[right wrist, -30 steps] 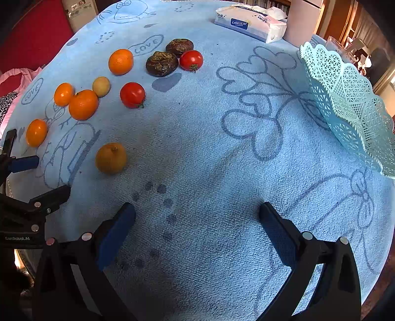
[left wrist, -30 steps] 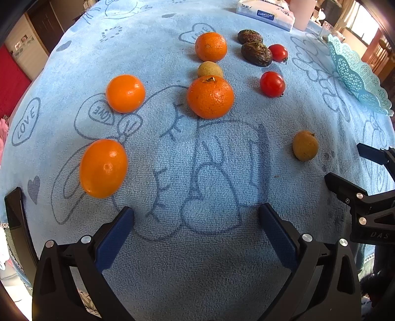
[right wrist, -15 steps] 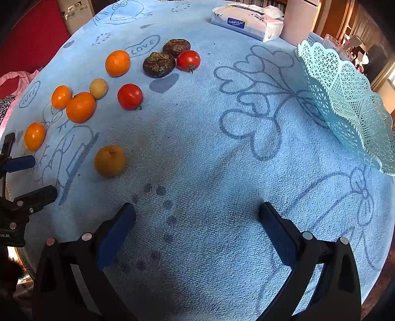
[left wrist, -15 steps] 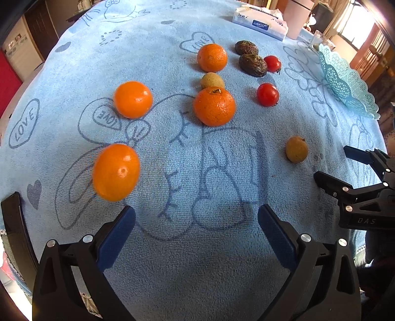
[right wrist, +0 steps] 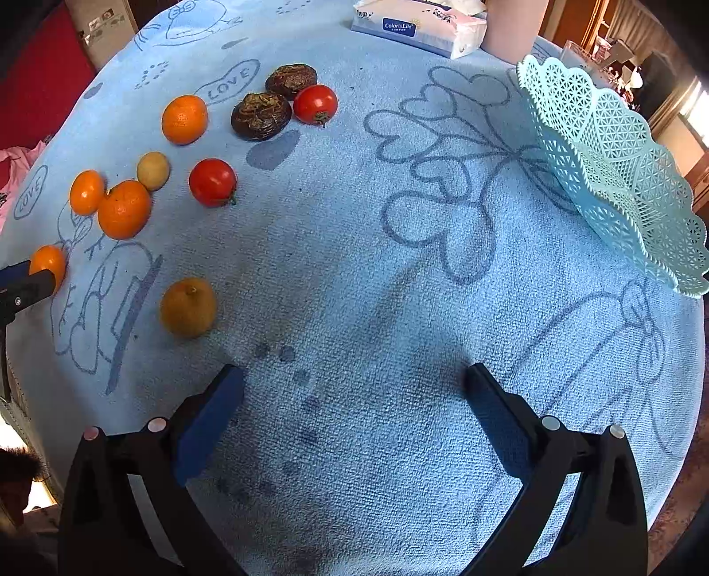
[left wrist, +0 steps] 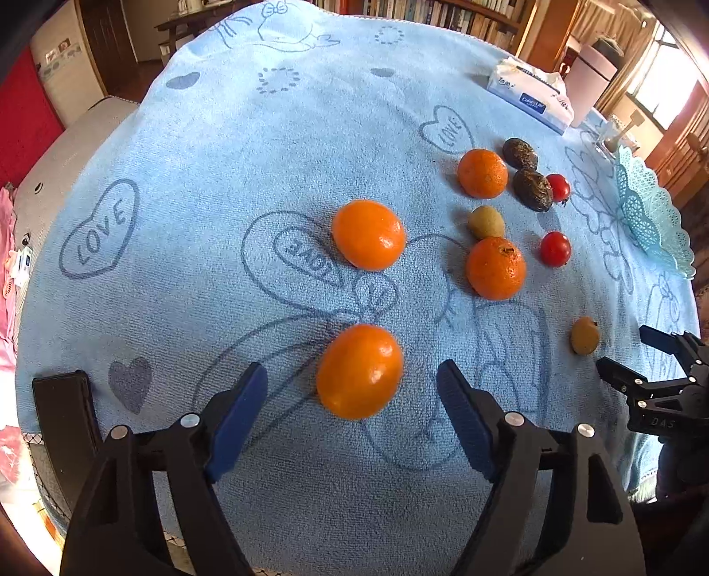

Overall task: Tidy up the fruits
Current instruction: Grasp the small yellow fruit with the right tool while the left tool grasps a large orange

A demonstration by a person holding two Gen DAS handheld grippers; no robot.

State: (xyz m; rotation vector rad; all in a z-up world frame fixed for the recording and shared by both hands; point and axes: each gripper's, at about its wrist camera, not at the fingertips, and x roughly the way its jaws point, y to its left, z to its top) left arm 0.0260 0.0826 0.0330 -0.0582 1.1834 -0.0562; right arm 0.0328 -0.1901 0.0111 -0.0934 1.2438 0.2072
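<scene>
Between the blue pads of the left gripper a near orange is framed, lying on the blue towel; jaws are spread wide, neither pad touching it. Contact with anything is not seen.

Beyond it a second orange is seen on the "LOVE" print. Further right, a stemmed orange sits with a small yellow-green fruit just behind it, and a fourth orange beyond that. Two dark wrinkled fruits are set side by side, a tomato touching the nearer one. A second tomato lies apart, right of the stemmed orange. A brown-yellow fruit lies alone near the towel's right edge.

Right gripper is held over bare towel, jaws wide apart, nothing between them; the brown-yellow fruit is off to its left. Its tips are also visible at the right edge of the left view.

Teal lattice basket stands at the far right, well apart from all fruit; no fruit is seen in it, though its interior is only partly visible. Tissue pack lies at the far edge of the tabletop.
</scene>
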